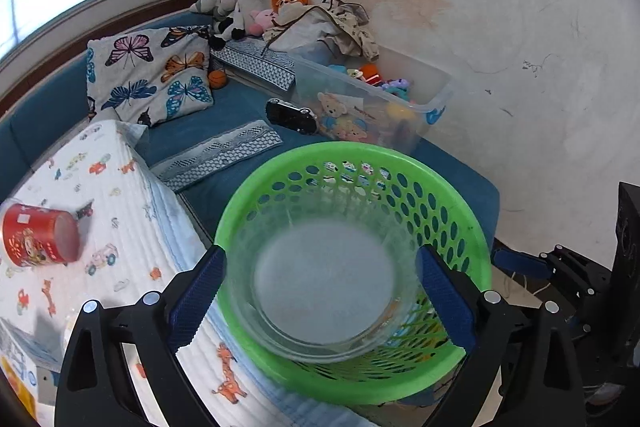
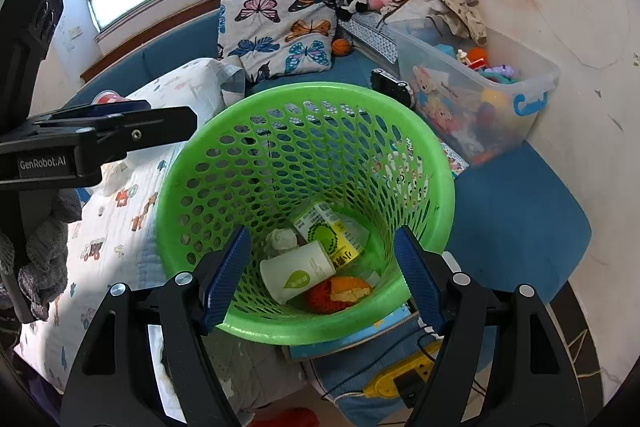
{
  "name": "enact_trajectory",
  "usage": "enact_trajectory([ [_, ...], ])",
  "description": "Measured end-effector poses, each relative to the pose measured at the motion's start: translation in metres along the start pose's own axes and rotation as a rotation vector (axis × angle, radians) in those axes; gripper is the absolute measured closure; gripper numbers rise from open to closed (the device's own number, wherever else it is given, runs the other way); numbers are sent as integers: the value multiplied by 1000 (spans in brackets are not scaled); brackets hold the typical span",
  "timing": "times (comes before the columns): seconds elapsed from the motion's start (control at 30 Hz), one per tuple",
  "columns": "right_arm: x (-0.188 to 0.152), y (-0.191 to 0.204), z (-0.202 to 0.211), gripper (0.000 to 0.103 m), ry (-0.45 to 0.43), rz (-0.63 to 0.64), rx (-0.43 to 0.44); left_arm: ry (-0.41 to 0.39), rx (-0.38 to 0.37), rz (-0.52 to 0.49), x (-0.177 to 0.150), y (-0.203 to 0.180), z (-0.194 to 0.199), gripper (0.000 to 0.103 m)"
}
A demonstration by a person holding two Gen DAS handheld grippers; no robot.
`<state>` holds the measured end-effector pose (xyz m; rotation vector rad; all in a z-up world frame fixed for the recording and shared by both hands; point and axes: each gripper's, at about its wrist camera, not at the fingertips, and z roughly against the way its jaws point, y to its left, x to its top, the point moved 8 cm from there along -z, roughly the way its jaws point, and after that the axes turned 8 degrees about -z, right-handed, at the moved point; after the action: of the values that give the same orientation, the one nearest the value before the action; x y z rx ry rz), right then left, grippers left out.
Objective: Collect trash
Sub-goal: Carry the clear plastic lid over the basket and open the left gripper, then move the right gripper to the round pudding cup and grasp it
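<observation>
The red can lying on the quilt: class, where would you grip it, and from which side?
Grip the red can across its round body, coming from above with fingers straddling its sides. It lies tipped over, one flat end facing the camera, so the curved wall is probably the easiest hold.

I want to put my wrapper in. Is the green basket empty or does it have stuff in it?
It has stuff in it. The green basket holds a white paper cup, a crumpled tissue, a printed packet and orange peel.

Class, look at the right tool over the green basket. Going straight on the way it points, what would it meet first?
Probably the white paper cup lying in the green basket. The right tool points down into the basket's mouth, jaws open and empty; depth is hard to judge, so the near rim might brush it first.
</observation>
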<state>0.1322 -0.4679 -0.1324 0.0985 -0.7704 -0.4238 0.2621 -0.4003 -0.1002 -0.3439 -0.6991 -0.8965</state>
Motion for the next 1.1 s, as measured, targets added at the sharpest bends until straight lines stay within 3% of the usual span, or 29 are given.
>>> enact_trajectory([
  [0.27,-2,11,7,29,-9,8,12,-18,-6,7,-13,4,19,10],
  [0.57,-1,37,13,29,-16,42,42,-45,56,46,-49,30,64,10],
  [1.1,-11,129,2,25,9,177,127,-41,218,248,-144,128,134,10],
])
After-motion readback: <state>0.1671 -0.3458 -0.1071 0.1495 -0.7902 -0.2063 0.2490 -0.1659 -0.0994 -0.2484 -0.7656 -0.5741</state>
